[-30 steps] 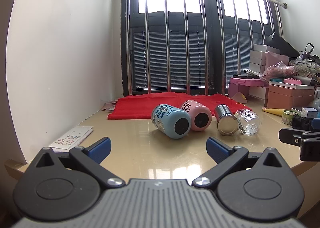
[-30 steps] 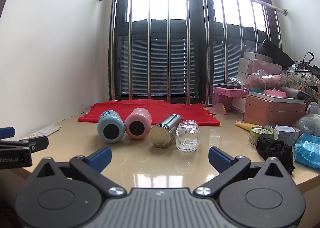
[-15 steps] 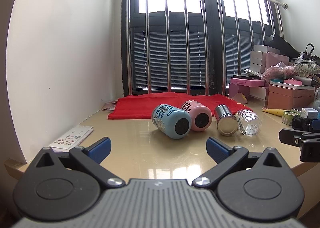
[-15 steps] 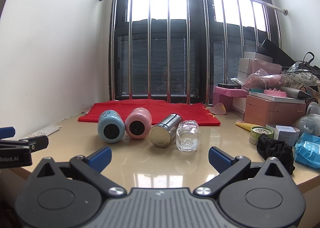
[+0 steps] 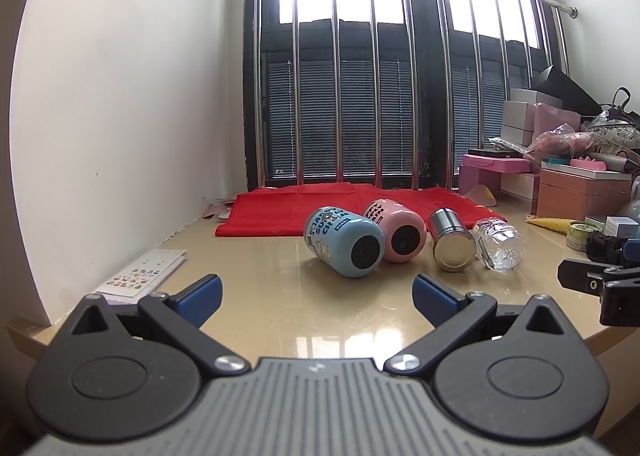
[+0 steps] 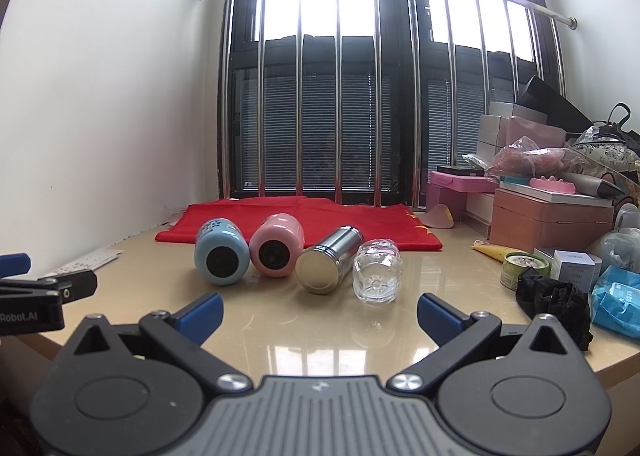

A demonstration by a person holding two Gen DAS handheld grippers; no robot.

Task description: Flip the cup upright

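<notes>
Several cups lie on their sides in a row on the beige table [image 5: 320,312], bases toward me: a blue cup [image 5: 344,242], a pink cup [image 5: 394,230], a steel cup [image 5: 450,244] and a clear cup [image 5: 498,242]. The right wrist view shows the blue cup [image 6: 220,250], pink cup [image 6: 277,245], steel cup [image 6: 329,264] and clear cup [image 6: 377,270]. My left gripper [image 5: 316,294] is open and empty, short of the cups. My right gripper [image 6: 320,310] is open and empty, also short of them.
A red cloth [image 6: 296,222] lies behind the cups by the barred window. Boxes and clutter [image 6: 552,212] crowd the right side, with a black bundle [image 6: 556,302] and blue packet [image 6: 618,298] near the edge. A sticker sheet [image 5: 144,276] lies at the left.
</notes>
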